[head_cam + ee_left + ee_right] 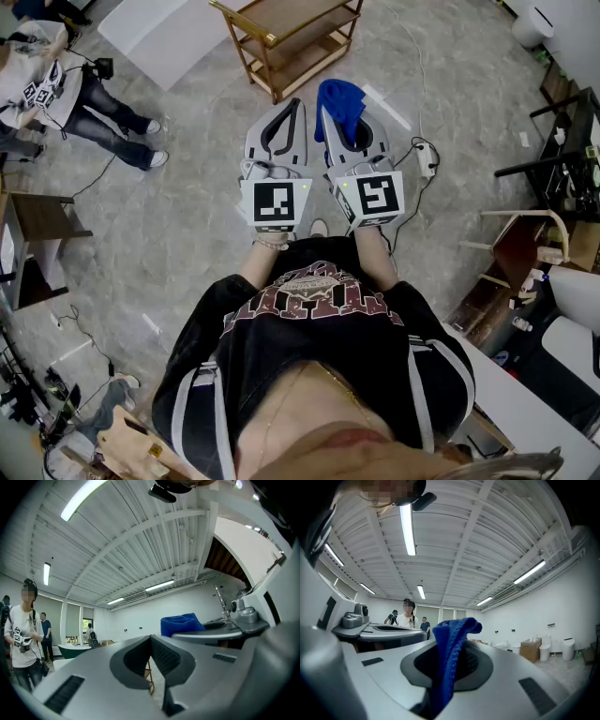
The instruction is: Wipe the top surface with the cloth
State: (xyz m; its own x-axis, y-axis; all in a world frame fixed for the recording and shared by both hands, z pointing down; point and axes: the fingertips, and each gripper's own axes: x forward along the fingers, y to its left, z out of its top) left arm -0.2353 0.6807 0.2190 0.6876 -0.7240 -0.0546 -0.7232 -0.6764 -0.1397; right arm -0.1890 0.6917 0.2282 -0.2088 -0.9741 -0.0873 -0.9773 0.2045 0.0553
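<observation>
Cloth (pixel 339 105) is what you have pinched in your right gripper (pixel 450 660): blue, soft and light, it bunches above the jaws and hangs limp, so expect it to fold and drag instead of pushing flat. A hold near one edge, as it looks now, should leave loose fabric to press down. Your left gripper (pixel 151 638) has its jaws closed together on nothing. You hold both grippers side by side close to your chest, angled forward and upward, toward the ceiling. The wooden cart (pixel 246 21) whose top surface probably needs wiping stands well ahead on the floor, not yet reached
</observation>
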